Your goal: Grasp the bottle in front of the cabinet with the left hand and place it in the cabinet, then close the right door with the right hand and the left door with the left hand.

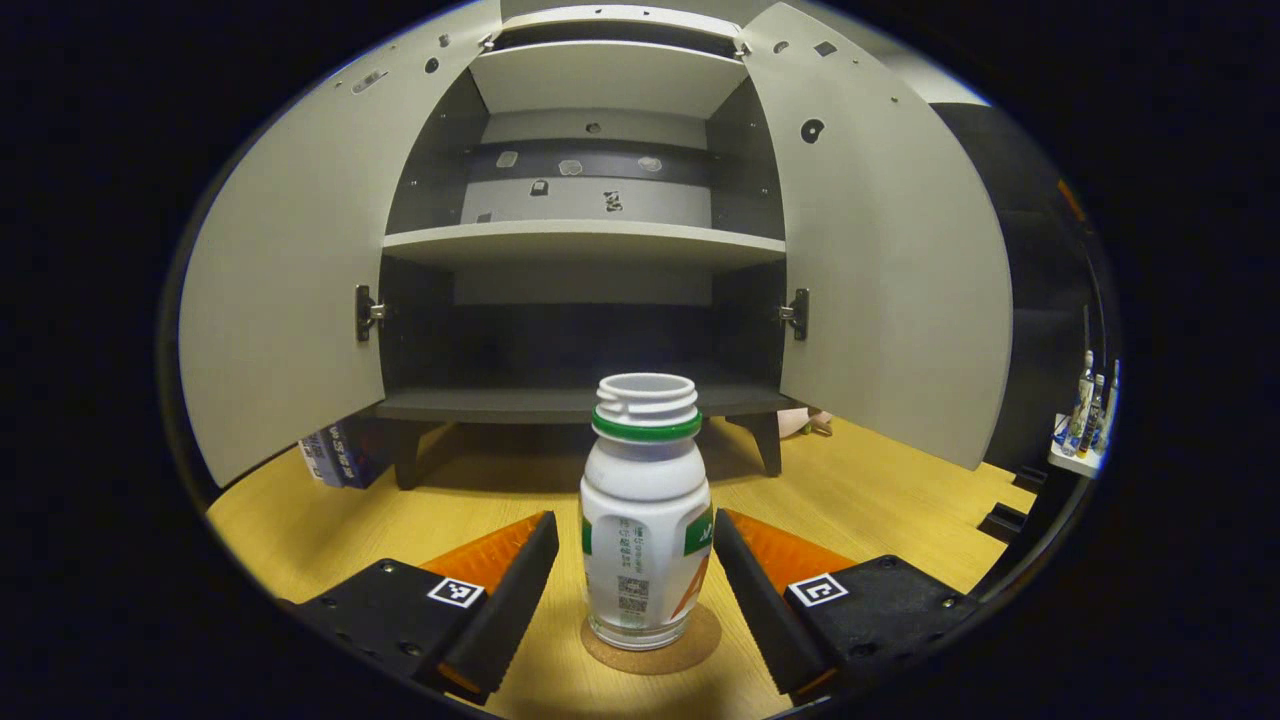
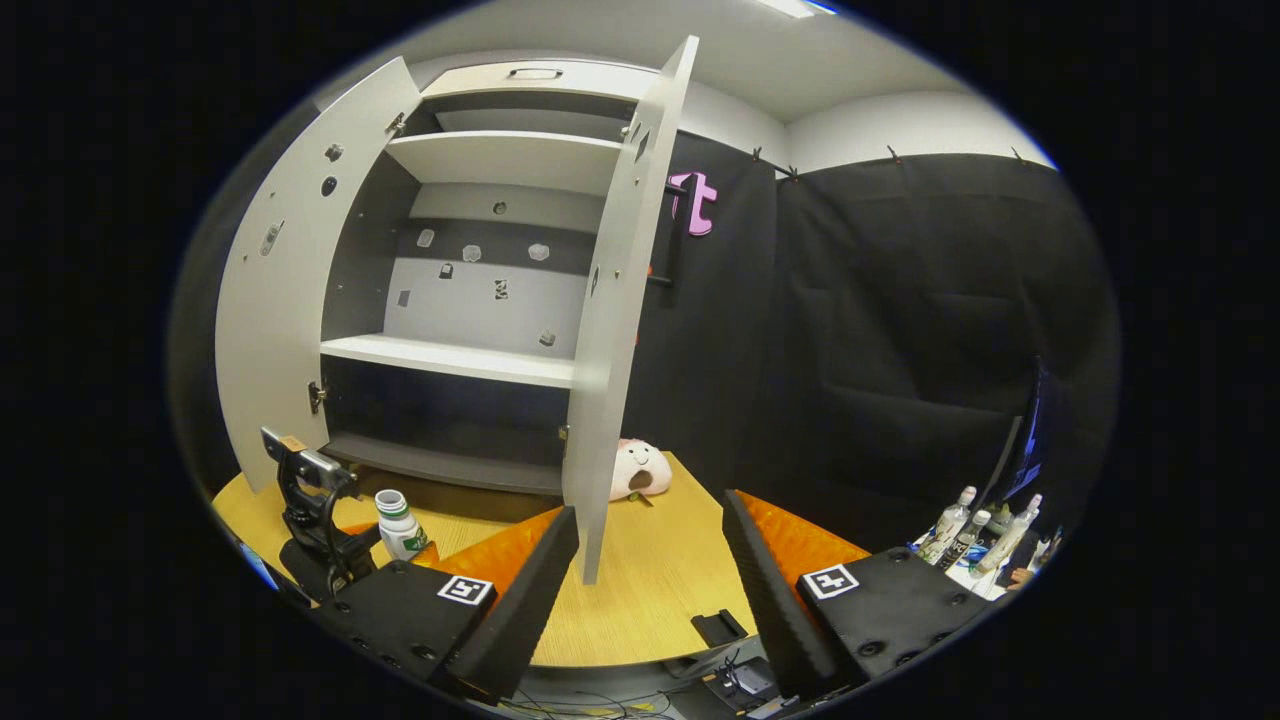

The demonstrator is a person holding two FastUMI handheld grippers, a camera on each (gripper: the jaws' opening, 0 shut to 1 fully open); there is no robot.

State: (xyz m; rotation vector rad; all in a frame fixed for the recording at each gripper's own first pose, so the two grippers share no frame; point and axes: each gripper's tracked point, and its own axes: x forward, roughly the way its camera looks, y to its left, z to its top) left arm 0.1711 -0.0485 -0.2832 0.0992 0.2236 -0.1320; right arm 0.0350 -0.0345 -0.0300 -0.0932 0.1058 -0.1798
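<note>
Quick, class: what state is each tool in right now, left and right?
Left tool: open, its fingers either side of the bottle, not yet pressing on it.
Right tool: open, holding nothing.

Plush toy [image 2: 640,470] on wooden table [image 2: 660,570]; round cork coaster [image 1: 690,655]; bottles [image 2: 965,535] on side surface; books [image 1: 335,455] beside the left table edge.

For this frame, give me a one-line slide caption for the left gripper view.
Open left gripper straddles an uncapped bottle standing on a coaster before the cabinet, both doors wide open.
</note>
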